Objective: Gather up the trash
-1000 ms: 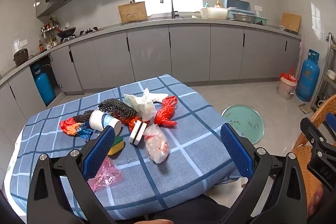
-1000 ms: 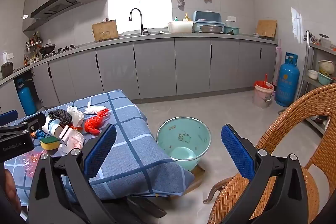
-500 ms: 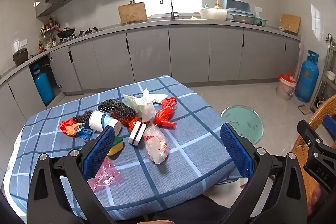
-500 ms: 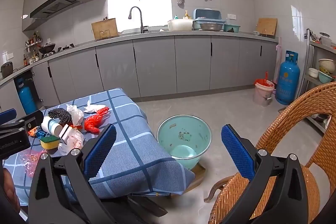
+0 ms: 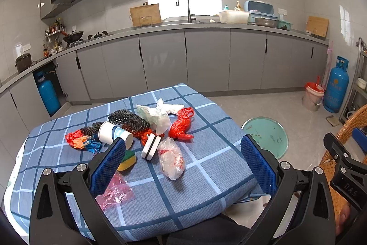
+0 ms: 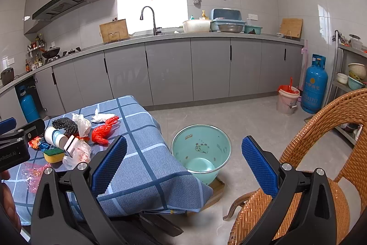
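Left wrist view first: your left gripper (image 5: 183, 160) hangs above the near edge of the table (image 5: 206, 183) with its blue pads spread wide and nothing between them. Starting at the far left of the checked cloth, the trash lies in one loose heap: a crumpled red and blue wrapper (image 5: 79, 141), a paper cup (image 5: 113, 133) on its side with black netting (image 5: 128, 118) behind it, then a yellow and green sponge (image 5: 127, 160) partly hidden by your left pad. A pink plastic scrap (image 5: 114, 192) lies nearer you, apart from the heap. Moving right you have a white block with a black stripe (image 5: 151, 146), a clear bag (image 5: 170, 160) just beside it, a white bag (image 5: 156, 117) further back, and a red bag (image 5: 181, 124) at the heap's right edge.

Right wrist view: your right gripper (image 6: 184, 164) is also wide open and empty, held off the table's right side. Between its pads you see the green bucket (image 6: 200, 153) on the floor, just beside the hanging cloth corner. A wicker chair (image 6: 321, 153) stands to the right of the bucket
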A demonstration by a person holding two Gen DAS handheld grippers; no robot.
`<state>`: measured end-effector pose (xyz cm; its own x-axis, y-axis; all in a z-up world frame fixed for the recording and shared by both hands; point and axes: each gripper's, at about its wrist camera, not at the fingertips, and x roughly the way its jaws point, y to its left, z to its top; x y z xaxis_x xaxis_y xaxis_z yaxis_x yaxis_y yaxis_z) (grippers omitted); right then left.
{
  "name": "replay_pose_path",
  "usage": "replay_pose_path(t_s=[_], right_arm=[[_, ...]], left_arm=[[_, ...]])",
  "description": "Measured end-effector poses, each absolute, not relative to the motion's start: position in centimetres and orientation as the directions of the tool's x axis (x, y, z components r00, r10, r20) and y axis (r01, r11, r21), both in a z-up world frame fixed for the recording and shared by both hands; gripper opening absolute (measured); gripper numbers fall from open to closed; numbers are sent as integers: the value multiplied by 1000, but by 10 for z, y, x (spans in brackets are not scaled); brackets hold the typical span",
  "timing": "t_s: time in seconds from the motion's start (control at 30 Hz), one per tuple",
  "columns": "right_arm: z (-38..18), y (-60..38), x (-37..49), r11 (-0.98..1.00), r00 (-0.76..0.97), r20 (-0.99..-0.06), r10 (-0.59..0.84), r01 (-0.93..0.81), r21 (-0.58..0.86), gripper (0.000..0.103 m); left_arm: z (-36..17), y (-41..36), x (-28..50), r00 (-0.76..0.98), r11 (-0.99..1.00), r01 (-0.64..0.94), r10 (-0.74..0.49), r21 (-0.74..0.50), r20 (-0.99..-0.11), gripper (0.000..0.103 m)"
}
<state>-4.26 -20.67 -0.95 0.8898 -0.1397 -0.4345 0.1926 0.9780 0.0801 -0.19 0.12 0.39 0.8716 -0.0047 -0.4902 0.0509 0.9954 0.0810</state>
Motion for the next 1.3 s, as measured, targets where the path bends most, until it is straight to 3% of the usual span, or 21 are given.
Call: replay_pose_path(t_s=[1.3], right_arm=[[-16, -204, -41, 979, 888, -442, -129, 185, 86, 98]], left_arm=[[4, 2, -3, 874, 996, 46, -1, 80, -486, 99]])
